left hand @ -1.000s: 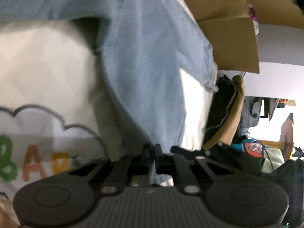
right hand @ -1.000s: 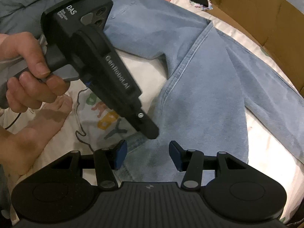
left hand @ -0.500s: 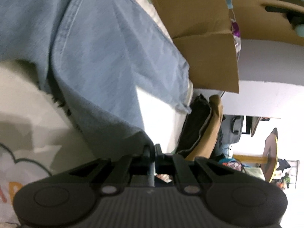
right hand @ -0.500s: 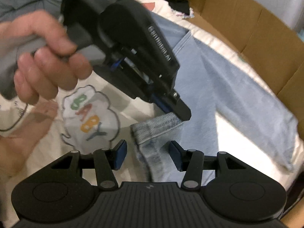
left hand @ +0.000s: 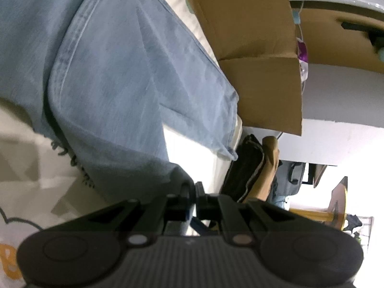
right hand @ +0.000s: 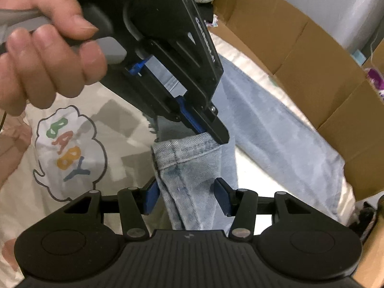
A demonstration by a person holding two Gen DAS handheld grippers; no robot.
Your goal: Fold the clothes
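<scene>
A pair of light blue jeans (right hand: pixel 271 129) lies spread on a white sheet; it also fills the left wrist view (left hand: pixel 115 76). My left gripper (left hand: pixel 192 189) is shut on the hem of one jeans leg and holds it lifted; in the right wrist view the left gripper (right hand: pixel 219 136) pinches the hem's corner (right hand: pixel 192 148). My right gripper (right hand: pixel 186 195) is open, its jaws on either side of the hanging leg (right hand: pixel 192 192) just below the hem, not closed on it.
The white sheet has a cloud print reading BABY (right hand: pixel 67 153). A cardboard wall (right hand: pixel 324 72) borders the far and right sides, also in the left wrist view (left hand: pixel 254 55). Dark bags (left hand: pixel 247 168) lie beyond the sheet's edge. The person's hand (right hand: pixel 45 55) holds the left gripper.
My left gripper has lifted the jeans hem off the sheet and swung up and right. The hanging leg now sits between my right gripper's open jaws.
</scene>
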